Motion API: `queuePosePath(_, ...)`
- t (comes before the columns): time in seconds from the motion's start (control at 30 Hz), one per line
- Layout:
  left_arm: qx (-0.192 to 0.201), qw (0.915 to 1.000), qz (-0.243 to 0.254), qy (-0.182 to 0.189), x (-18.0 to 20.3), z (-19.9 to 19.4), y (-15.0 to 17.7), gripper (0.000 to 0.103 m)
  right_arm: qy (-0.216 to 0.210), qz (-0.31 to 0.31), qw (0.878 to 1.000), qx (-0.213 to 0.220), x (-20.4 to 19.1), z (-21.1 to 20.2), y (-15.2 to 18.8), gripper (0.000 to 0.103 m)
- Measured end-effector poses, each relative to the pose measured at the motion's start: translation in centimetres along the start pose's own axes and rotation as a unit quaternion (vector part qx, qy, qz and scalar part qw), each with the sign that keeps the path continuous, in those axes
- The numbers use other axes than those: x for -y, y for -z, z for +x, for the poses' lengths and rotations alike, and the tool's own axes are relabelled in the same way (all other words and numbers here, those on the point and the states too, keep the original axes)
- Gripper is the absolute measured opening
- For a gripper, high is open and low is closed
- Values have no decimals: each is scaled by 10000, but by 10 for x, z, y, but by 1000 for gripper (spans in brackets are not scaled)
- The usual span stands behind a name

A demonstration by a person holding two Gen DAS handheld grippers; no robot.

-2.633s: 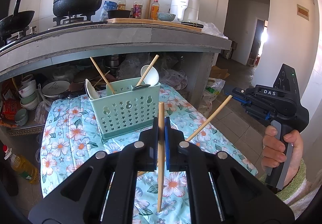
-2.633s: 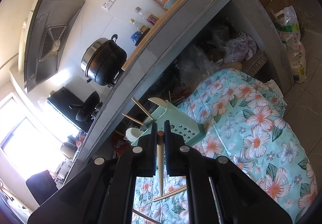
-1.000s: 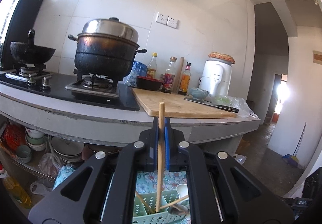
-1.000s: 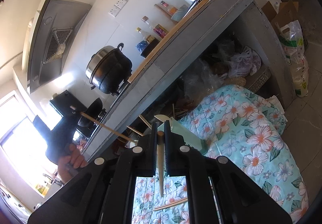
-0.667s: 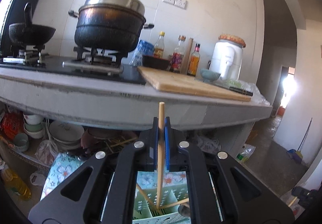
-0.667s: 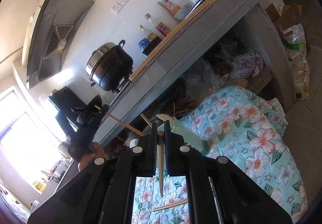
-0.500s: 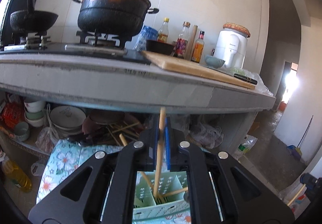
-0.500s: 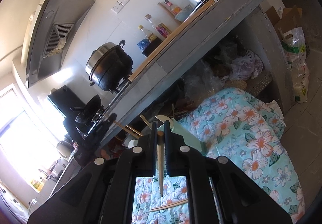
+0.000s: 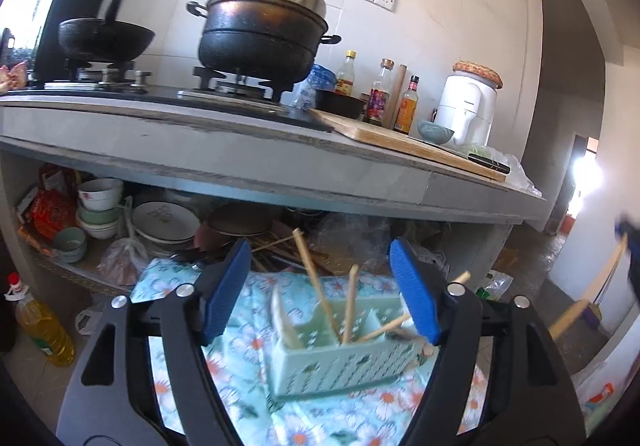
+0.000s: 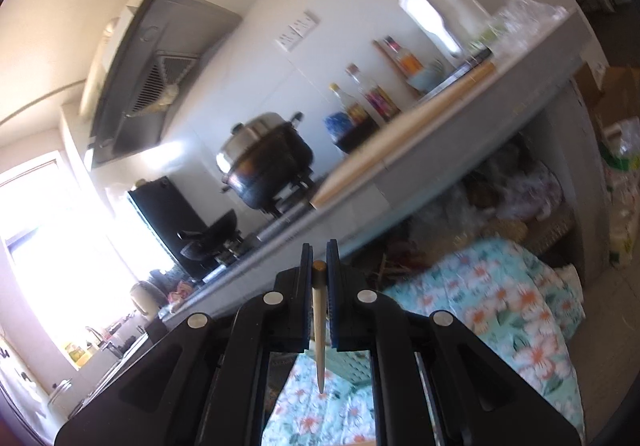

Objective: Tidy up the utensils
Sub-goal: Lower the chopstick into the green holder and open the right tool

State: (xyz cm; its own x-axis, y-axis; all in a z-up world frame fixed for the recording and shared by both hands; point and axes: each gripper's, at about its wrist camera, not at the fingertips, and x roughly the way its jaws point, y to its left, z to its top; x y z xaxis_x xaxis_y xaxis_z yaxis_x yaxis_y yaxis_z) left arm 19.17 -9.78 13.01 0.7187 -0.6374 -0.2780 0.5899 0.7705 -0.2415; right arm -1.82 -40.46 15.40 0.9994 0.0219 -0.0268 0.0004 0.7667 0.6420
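**Chopstick dropped into the caddy, another waiting**

The left gripper (image 9: 320, 286) hovers over the mint-green utensil caddy (image 9: 340, 362) on the floral tablecloth (image 9: 224, 366); its blue fingers (image 9: 224, 286) have just been opening and now stand wide apart with nothing between them. Three chopsticks (image 9: 316, 282) lean in the caddy's compartments beside a white spoon (image 9: 282, 316). The right gripper (image 10: 319, 286) is clamped tight on another chopstick (image 10: 319, 330), its thin end hanging down above the cloth. Behind, a black pot (image 9: 260, 33) sits on the stove.
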Motion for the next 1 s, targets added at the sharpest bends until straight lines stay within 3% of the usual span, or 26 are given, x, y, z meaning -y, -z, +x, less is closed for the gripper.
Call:
queuePosePath(0.2,-137,9998,109,-40,-9,-44,31,81,-142,-484,9985,233,-34,24,-28,7)
queuePosePath(0.4,-417,9987,215,-192,-13,-70,74,83,212,-1125,9934,94,-59,82,-35,7)
queuePosePath(0.7,-877,9953,323,-257,-13,-77,116,85,940,-1961,9748,-497,-66,166,5,7)
queuePosePath(0.8,-968,9948,271,-188,-11,-76,122,86,1060,-2192,9656,-910,-60,190,24,7)
queuePosePath(0.9,-1056,9940,256,-133,-10,-75,125,86,1257,-2253,9598,-1108,-52,200,32,11)
queuePosePath(0.97,-1073,9938,249,-116,-9,-74,126,86,1288,-2135,9633,-990,-48,196,27,24)
queuePosePath(1.0,-1074,9938,262,-108,-8,-74,126,86,1271,-2052,9663,-898,-47,191,22,24)
